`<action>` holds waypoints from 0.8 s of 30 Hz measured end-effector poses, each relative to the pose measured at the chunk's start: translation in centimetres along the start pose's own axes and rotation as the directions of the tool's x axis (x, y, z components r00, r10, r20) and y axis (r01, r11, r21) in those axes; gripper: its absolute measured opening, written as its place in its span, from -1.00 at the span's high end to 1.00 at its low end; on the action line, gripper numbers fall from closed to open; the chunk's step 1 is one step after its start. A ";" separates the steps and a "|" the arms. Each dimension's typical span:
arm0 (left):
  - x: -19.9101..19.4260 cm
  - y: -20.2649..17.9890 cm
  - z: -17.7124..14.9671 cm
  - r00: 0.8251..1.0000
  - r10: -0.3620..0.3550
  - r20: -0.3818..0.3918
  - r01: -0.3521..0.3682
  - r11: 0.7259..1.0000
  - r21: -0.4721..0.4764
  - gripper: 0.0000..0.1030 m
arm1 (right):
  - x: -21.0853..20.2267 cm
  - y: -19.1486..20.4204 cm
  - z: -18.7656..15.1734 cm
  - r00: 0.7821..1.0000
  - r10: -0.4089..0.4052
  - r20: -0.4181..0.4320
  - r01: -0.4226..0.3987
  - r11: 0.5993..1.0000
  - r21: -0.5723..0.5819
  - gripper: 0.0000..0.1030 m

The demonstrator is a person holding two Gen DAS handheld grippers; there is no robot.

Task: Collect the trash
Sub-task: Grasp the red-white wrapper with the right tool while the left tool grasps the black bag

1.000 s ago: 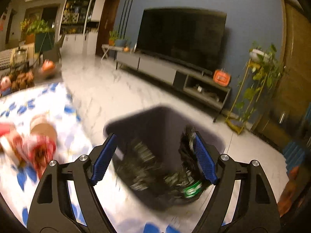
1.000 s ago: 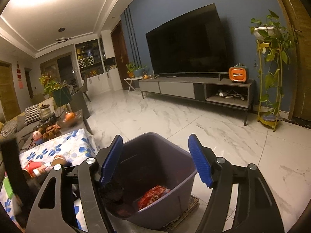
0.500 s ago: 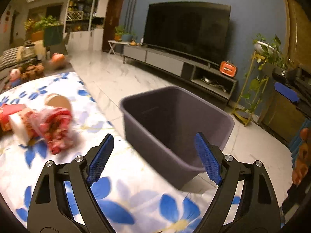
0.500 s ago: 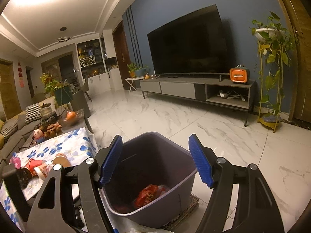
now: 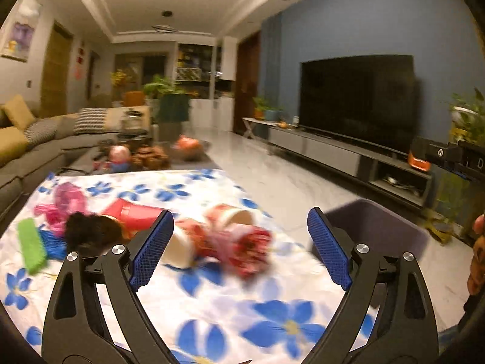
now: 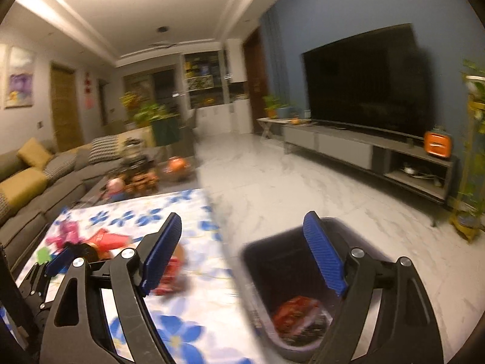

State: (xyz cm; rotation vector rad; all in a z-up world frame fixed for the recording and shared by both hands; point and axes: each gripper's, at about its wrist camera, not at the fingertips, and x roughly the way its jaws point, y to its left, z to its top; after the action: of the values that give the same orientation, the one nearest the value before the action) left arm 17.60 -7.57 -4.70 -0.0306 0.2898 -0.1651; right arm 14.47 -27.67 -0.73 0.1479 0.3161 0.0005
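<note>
Trash [image 5: 242, 244] lies blurred on the flowered bench [image 5: 212, 297], beside the gray bin [image 6: 291, 261].
Red wrapper [image 6: 295, 309] sits inside the bin; no label is readable. Left tongs [image 5: 239, 250] and right tongs [image 6: 242, 254] gape, empty.

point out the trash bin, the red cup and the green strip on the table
trash bin [image 6: 263, 261]: right wrist view, inner left wall
red cup [image 5: 136, 212]: left wrist view, its side
green strip [image 5: 30, 247]: left wrist view, its middle

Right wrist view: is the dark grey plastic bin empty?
No, red crumpled wrapper lies at the bottom of the dark grey plastic bin.
</note>
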 end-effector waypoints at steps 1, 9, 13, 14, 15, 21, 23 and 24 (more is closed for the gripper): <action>0.1 1.0 0.1 1.000 0.023 0.000 -0.023 1.000 -0.017 -0.72 | 0.8 1.0 -0.2 1.000 0.027 -0.012 -0.027 1.000 -0.007 -0.56; -0.2 7.9 -0.3 0.990 0.143 -0.005 -0.143 0.987 -0.078 -0.72 | 8.8 6.9 -4.1 0.984 0.104 -0.148 -0.112 0.993 -0.045 -0.47; -0.5 10.7 -0.7 0.983 0.184 0.007 -0.181 0.974 -0.133 -0.72 | 11.3 9.0 -5.0 0.976 0.122 -0.179 -0.135 0.989 -0.064 -0.46; -0.5 11.3 -0.8 0.981 0.194 0.008 -0.191 0.971 -0.144 -0.72 | 11.9 9.6 -5.2 0.975 0.120 -0.186 -0.137 0.987 -0.081 -0.46; -0.4 12.1 -0.8 0.979 0.203 0.006 -0.200 0.967 -0.158 -0.72 | 12.3 9.9 -5.5 0.974 0.116 -0.194 -0.135 0.987 -0.089 -0.46; -0.5 16.2 -0.9 0.960 0.281 -0.007 -0.275 0.933 -0.232 -0.72 | 15.3 10.9 -7.0 0.964 0.088 -0.252 -0.118 0.987 -0.108 -0.38; -0.5 17.1 -0.9 0.954 0.299 -0.015 -0.293 0.925 -0.241 -0.72 | 15.9 11.2 -7.4 0.962 0.083 -0.261 -0.114 0.987 -0.109 -0.38; -0.5 17.7 -1.0 0.949 0.315 -0.022 -0.310 0.918 -0.248 -0.72 | 16.1 11.1 -7.6 0.959 0.086 -0.269 -0.117 0.988 -0.103 -0.37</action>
State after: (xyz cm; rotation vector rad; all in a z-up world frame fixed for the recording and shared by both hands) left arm 19.68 9.95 -6.46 -0.2336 0.2921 0.1915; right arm 27.67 -15.23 -11.25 0.0460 0.5739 0.1417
